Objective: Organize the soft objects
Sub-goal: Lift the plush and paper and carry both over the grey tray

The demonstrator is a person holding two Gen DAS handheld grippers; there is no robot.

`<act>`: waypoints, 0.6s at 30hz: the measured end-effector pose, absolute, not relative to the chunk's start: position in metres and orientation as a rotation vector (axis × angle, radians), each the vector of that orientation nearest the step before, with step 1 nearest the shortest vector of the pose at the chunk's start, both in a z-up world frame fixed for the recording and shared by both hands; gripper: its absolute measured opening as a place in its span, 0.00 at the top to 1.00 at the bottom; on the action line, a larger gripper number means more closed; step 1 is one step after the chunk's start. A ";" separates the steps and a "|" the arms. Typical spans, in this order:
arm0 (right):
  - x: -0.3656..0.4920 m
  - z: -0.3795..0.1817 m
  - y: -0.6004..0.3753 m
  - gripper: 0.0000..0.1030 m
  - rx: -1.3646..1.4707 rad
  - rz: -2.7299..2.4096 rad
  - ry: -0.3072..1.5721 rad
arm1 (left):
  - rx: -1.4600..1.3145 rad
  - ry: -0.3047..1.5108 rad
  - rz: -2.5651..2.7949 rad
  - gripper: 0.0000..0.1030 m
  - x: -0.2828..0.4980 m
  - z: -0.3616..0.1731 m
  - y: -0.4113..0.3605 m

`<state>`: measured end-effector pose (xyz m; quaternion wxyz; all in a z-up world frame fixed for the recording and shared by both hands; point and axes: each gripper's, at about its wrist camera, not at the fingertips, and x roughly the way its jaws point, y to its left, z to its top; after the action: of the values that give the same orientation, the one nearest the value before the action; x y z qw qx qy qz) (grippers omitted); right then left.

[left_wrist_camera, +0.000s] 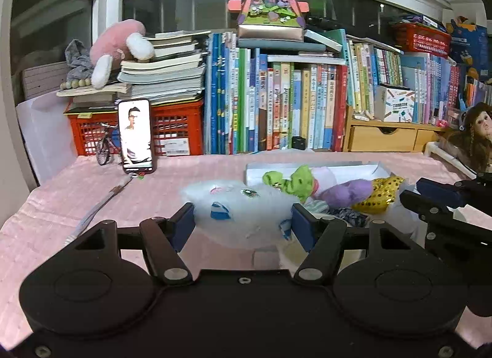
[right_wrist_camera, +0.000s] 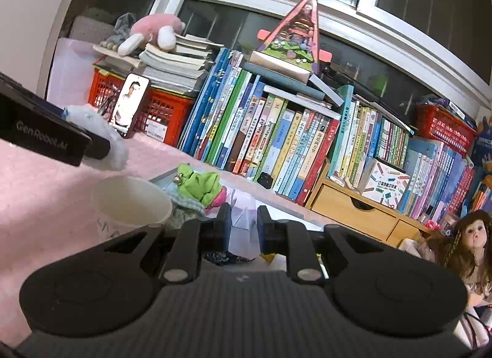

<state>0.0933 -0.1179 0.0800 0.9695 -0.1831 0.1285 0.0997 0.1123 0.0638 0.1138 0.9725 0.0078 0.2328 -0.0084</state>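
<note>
Behind my worktop [left_wrist_camera: 77, 192] runs a long row of books [left_wrist_camera: 292, 105], with two red crates [left_wrist_camera: 175, 130], a phone [left_wrist_camera: 136, 135] propped upright, a small model bike [left_wrist_camera: 104, 145], a pink plush [left_wrist_camera: 120, 47] on a book stack, and one doll [left_wrist_camera: 476, 130] at the right edge. A white cup [right_wrist_camera: 132, 201] stands close in front of my right tool, just left of it, and my left tool's black body crosses that view at the left.

My left tool [left_wrist_camera: 243, 219] is clamped on one white fluffy toy [left_wrist_camera: 240, 204], its blue pads pressed into both sides. My right tool [right_wrist_camera: 244, 225] is closed on a pale lilac piece [right_wrist_camera: 243, 228], which sits between its pads.

Beyond the white toy lies a shallow white tray [left_wrist_camera: 338, 167] heaped with soft things: one green toy [left_wrist_camera: 292, 181], one purple one [left_wrist_camera: 350, 190], one gold sequined piece [left_wrist_camera: 381, 195].
</note>
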 end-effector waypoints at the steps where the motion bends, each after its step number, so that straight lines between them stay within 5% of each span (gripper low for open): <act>1: 0.094 0.081 -0.120 0.79 -0.361 0.201 0.260 | 0.015 0.470 -0.022 0.37 0.114 0.115 0.061; 18: 0.115 0.101 -0.159 0.79 -0.210 0.204 0.303 | -0.005 0.540 -0.147 0.38 0.157 0.137 0.009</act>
<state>0.1153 -0.1593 0.1013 0.9778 -0.1043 0.1506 0.1013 0.1575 0.0085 0.1375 0.9611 -0.0024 0.2665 -0.0727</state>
